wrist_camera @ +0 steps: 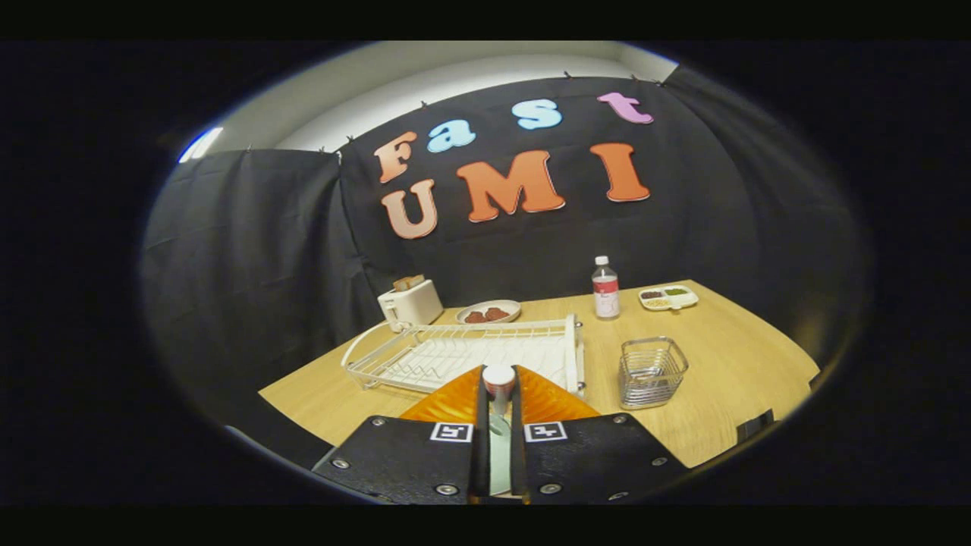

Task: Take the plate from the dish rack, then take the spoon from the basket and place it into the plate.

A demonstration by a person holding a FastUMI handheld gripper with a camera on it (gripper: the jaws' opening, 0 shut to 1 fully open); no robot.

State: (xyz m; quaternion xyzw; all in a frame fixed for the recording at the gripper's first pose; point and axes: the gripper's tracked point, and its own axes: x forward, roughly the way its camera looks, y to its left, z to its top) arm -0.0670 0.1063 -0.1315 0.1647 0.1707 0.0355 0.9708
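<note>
The spoon [498, 381] is sitting upright between the two fingertips of the gripper [498, 370], its rounded end poking up just past them. Both fingers [454, 400] are pressing in on it from left and right, so the claw is clenched around the spoon, with a narrow slot left running back between the fingers. Down in that slot a pale surface [499, 459] is showing; it may be the plate lying underneath, but the gap is too thin for me to be sure.

Just beyond the fingertips the white wire dish rack [447, 355] is resting on the wooden table [728, 379], stretching away to the left and far side. To the right of the rack, near the gripper, the small wire basket [652, 371] is standing on its own, a little apart from the rack's right end.

Farther back, a white toaster [410, 303] with bread sticking out of it is standing at the far left corner, just behind the rack. Beside it to the right a shallow dish [489, 311] is holding something brown. A clear bottle [605, 288] is standing upright farther right, and past it a divided tray [668, 297] with small portions of food is lying near the far right edge of the table.
</note>
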